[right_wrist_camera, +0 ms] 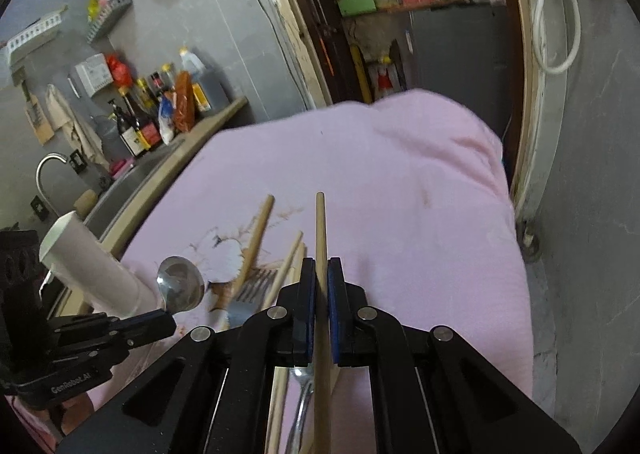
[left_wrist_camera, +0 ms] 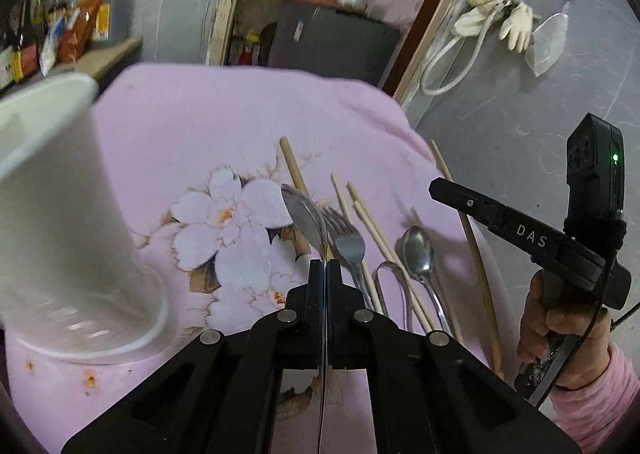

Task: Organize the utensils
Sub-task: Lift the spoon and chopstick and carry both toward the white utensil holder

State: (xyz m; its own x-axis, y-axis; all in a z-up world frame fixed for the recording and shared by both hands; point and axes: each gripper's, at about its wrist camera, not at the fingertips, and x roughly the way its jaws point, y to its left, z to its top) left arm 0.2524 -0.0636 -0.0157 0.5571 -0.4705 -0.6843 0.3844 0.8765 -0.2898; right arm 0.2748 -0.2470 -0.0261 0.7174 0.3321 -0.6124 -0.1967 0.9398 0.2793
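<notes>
Left wrist view: the left gripper point(left_wrist_camera: 324, 266) clamps the handle of a large steel spoon point(left_wrist_camera: 304, 215) at frame centre, bowl forward, ready for the tall white plastic holder point(left_wrist_camera: 68, 238) at left. The right gripper point(right_wrist_camera: 321, 274) pinches a pale wooden chopstick point(right_wrist_camera: 320, 230); a steel fork point(left_wrist_camera: 348, 244) and other chopsticks lie on the pink flowered cloth point(left_wrist_camera: 192, 125).

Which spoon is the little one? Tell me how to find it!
Find the pink flowered cloth. Among the bare wooden chopsticks right of the steel fork lies a small shiny steel spoon, flat, ungripped, and smaller than the large steel spoon.
</notes>
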